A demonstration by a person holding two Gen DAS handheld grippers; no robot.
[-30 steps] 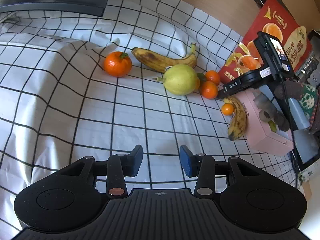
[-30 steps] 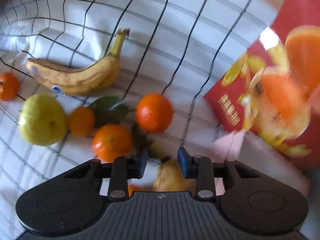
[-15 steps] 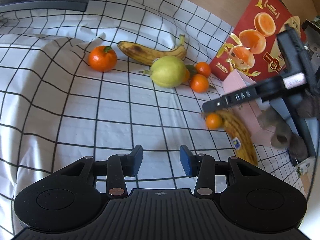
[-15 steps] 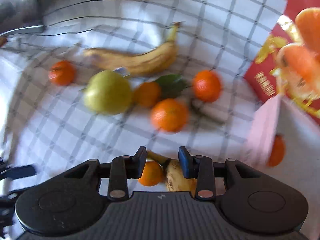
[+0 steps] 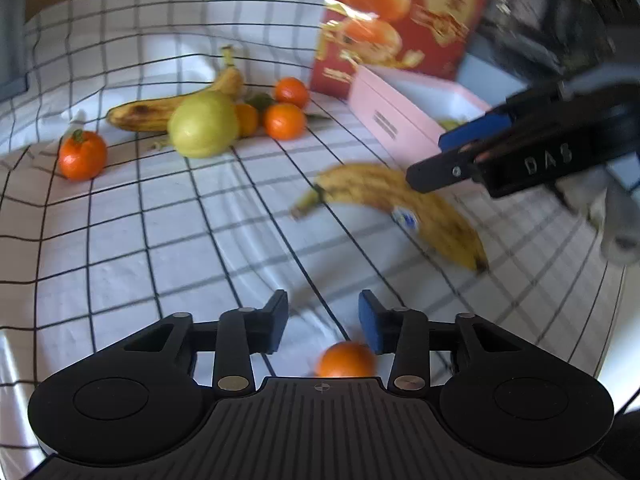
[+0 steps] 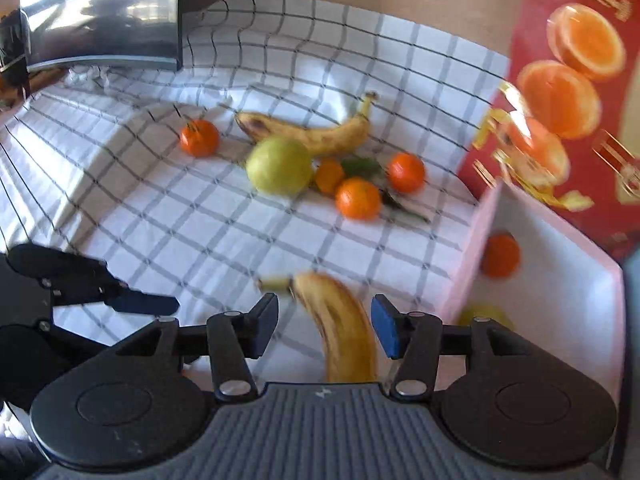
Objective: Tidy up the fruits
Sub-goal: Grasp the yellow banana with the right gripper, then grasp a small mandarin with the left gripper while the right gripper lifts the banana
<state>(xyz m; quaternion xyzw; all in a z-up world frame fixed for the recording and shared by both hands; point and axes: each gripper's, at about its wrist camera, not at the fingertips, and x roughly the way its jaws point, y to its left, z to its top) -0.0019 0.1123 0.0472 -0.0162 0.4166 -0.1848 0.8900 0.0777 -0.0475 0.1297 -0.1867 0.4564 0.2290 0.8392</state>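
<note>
A spotted banana (image 5: 400,204) lies on the checked cloth (image 5: 160,240) in front of the pink box (image 5: 392,120). My right gripper (image 6: 325,320) hovers over this banana (image 6: 344,328); its jaws are opening and the pads stand clear of the peel. In the left wrist view the right gripper (image 5: 436,156) sits just above the banana's far side. My left gripper (image 5: 323,320) is low over the cloth, jaws closing, with a small tangerine (image 5: 346,360) between its fingers near the right pad, not squeezed. The left gripper (image 6: 140,304) shows at the right view's left edge.
Further back lie another banana (image 6: 304,132), a green pear (image 6: 280,166) and several tangerines (image 6: 358,199), one apart at the left (image 6: 199,138). The pink box (image 6: 480,240) holds a tangerine (image 6: 500,256). A red orange carton (image 6: 580,100) stands behind it.
The right gripper has drawn back and up and parted its jaws; the banana now lies loose on the cloth. The left gripper swung right and rolled, so the small tangerine sits between its fingers.
</note>
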